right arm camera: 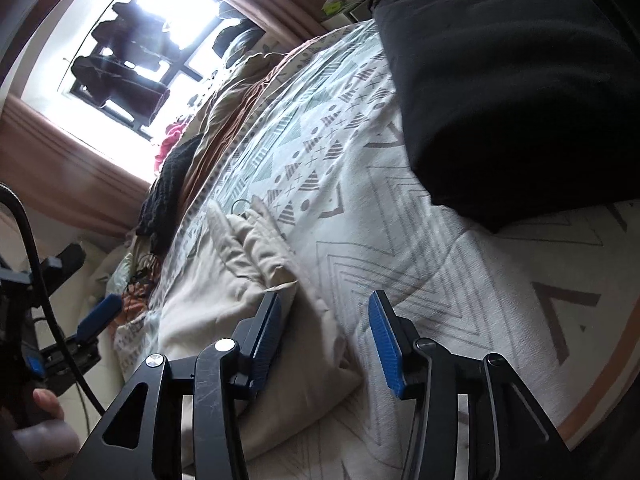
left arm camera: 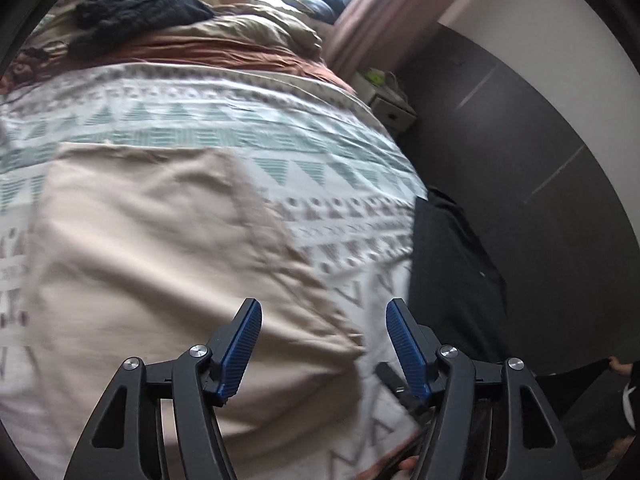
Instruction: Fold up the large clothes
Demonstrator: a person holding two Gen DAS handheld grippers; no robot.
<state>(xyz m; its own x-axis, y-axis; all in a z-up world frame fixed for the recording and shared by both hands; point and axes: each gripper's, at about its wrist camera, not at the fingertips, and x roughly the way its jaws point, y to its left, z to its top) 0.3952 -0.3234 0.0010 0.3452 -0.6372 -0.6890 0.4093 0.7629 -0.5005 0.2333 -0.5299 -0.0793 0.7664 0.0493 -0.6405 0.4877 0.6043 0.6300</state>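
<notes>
While the large beige cloth garment (left arm camera: 160,248) lies spread on the bed, it covers the near part of the white bedspread with grey and green triangle patterns (left arm camera: 248,120), and in the right wrist view its nearer corner (right arm camera: 304,364) is bunched into soft folds. My left gripper (left arm camera: 324,344) hangs above the garment's right edge with its two blue ribbed pads standing apart, and I see nothing pressed between them. My right gripper (right arm camera: 324,344) is also over the garment, at the folded corner; its pads stand apart too, the left pad (right arm camera: 266,340) just over the beige cloth, but I cannot tell if it touches. Nothing is clamped in either claw. Further up the bed there is a rumpled tan and rust-brown quilt (left arm camera: 240,40), and on it a black knitted piece (left arm camera: 136,12). A big black folded cloth (right arm camera: 512,92) lies on the bedspread to the right of my right gripper, well apart from the beige garment. Beside the bed I see a dark grey tiled floor (left arm camera: 540,152) and a small white bedside drawer (left arm camera: 394,110). Behind the bed a bright window (right arm camera: 160,20) has pink-brown curtains (right arm camera: 60,152).
</notes>
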